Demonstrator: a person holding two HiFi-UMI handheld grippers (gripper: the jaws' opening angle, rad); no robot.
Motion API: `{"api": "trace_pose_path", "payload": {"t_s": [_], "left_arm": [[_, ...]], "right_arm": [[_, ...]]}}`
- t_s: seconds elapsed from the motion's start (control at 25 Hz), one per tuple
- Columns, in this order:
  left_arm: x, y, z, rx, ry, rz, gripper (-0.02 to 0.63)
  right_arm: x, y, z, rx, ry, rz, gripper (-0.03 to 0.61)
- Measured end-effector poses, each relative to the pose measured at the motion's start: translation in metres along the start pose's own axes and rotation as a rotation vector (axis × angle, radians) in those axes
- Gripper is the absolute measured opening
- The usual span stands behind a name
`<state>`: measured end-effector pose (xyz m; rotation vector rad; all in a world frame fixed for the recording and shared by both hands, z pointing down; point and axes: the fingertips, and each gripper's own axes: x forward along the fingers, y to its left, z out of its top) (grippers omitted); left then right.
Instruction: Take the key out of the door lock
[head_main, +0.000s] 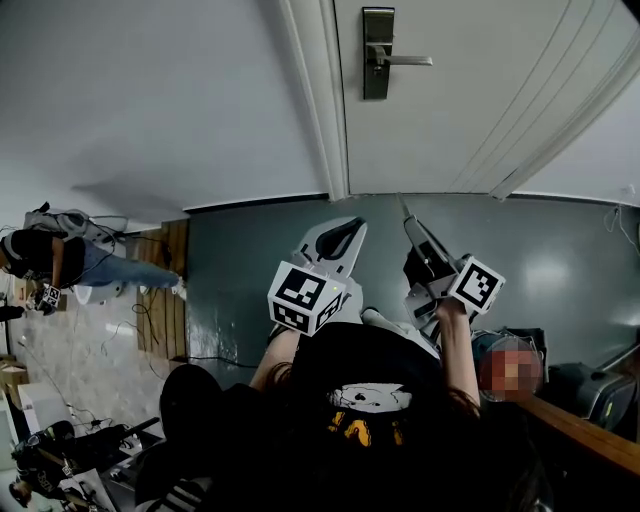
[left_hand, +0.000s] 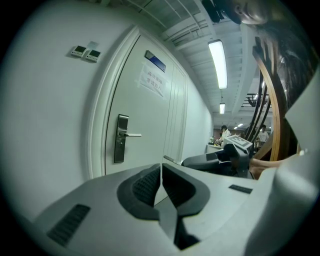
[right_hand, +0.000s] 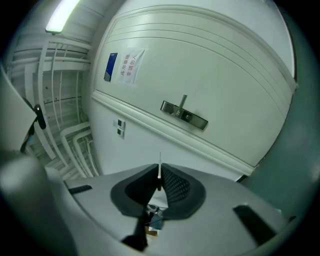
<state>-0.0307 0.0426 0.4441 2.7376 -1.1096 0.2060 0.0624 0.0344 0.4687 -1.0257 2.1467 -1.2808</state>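
The white door (head_main: 470, 90) carries a dark metal lock plate (head_main: 378, 52) with a lever handle; the plate also shows in the left gripper view (left_hand: 120, 138) and the right gripper view (right_hand: 184, 114). My right gripper (right_hand: 160, 172) is shut on the key (right_hand: 160, 166): its thin blade sticks up from between the pads, and a ring with a tag hangs below. It is held well back from the door (head_main: 410, 222). My left gripper (left_hand: 161, 169) is shut with nothing in it and is held beside the right one (head_main: 343, 237), also away from the door.
A person (head_main: 50, 258) crouches far left among cables on the floor. Wall switches (left_hand: 85, 52) sit left of the door frame, and a paper notice (left_hand: 152, 82) is on the door. A wooden rail (head_main: 590, 432) runs at lower right.
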Motion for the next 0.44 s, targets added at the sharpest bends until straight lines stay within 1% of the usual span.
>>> {"api": "trace_pose_path", "payload": {"t_s": [0.24,0.44], "left_arm": [[-0.006,0.001,-0.004,-0.005,0.002,0.006,0.017],[-0.008,-0.001,-0.010,-0.013,0.003,0.004,0.017]], "right_arm": [[0.001,0.006,-0.003,-0.008,0.002,0.013,0.021],[0.000,0.003,-0.009,0.003,0.008,0.002,0.021]]}}
